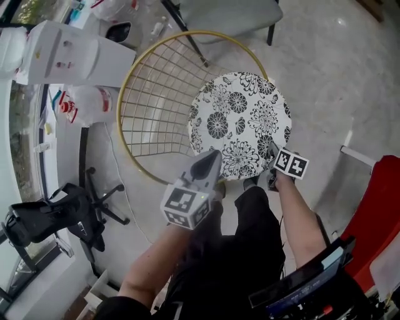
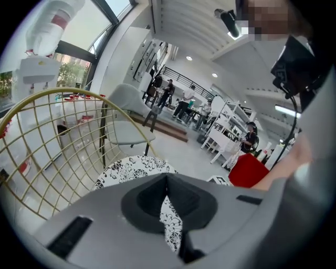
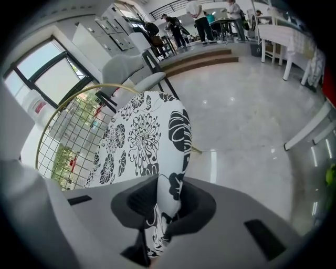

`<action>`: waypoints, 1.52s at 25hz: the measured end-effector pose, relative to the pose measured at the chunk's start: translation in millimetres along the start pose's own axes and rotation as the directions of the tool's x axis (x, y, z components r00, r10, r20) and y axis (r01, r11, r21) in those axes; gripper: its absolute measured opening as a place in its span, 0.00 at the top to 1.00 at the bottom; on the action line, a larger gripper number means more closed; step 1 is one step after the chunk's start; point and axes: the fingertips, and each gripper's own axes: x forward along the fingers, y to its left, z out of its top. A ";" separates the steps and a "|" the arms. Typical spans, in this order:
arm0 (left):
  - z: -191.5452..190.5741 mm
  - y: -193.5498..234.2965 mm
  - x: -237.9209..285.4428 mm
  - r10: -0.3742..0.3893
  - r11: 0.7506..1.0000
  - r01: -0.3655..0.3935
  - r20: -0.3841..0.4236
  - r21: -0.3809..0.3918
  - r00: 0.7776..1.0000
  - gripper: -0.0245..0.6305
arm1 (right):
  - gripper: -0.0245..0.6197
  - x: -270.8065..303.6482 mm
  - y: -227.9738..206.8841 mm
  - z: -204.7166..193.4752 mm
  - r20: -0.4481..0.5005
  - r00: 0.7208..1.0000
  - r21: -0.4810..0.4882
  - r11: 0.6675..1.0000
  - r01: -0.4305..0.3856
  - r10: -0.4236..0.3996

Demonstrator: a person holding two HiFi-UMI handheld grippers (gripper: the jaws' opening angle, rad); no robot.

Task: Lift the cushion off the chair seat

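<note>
A round white cushion (image 1: 240, 122) printed with black flowers lies tilted over the seat of a gold wire chair (image 1: 147, 106). My left gripper (image 1: 212, 159) grips the cushion's near edge at the lower left. In the left gripper view the left gripper (image 2: 169, 213) is shut on a fold of the cushion (image 2: 134, 168). My right gripper (image 1: 272, 155) has the near edge at the lower right. The right gripper view shows the right gripper (image 3: 160, 210) pinching the cushion (image 3: 144, 139), which rises up from the jaws. The chair's seat under the cushion is hidden.
A white water dispenser (image 1: 69, 56) and a plastic bag (image 1: 84, 103) stand left of the chair. A black swivel-chair base (image 1: 100, 209) lies at lower left. A grey chair (image 1: 231, 15) is behind, and a red object (image 1: 378, 219) is at right. The person's legs (image 1: 244, 250) are close below.
</note>
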 end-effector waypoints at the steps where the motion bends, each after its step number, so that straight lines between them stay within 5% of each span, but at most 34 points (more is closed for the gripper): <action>1: 3.2 -5.6 -1.5 -0.014 1.000 0.014 -0.001 0.005 1.000 0.95 | 0.87 -5.9 -3.3 1.0 0.000 1.000 0.003 1.000 0.012 -0.012; 11: 42.6 -38.0 -23.2 -0.036 0.998 0.034 0.039 0.057 0.999 0.95 | 0.90 -72.6 -31.7 18.0 0.051 0.995 0.045 0.996 0.081 -0.083; 24: 85.9 -69.0 -66.2 -0.067 0.993 0.057 0.093 0.103 0.993 0.95 | 0.91 -158.1 -19.3 59.7 0.147 0.986 -0.039 0.995 0.090 -0.084; 31: 92.3 -82.6 -41.4 -0.058 0.988 0.043 0.098 0.149 0.994 0.95 | 0.92 -163.6 -29.4 92.6 0.199 0.979 -0.089 0.995 0.053 -0.034; 38: 120.3 -109.1 -82.9 -0.116 0.980 0.088 0.150 0.181 0.982 0.95 | 0.92 -229.1 13.4 94.7 0.275 0.962 -0.115 0.993 0.030 0.003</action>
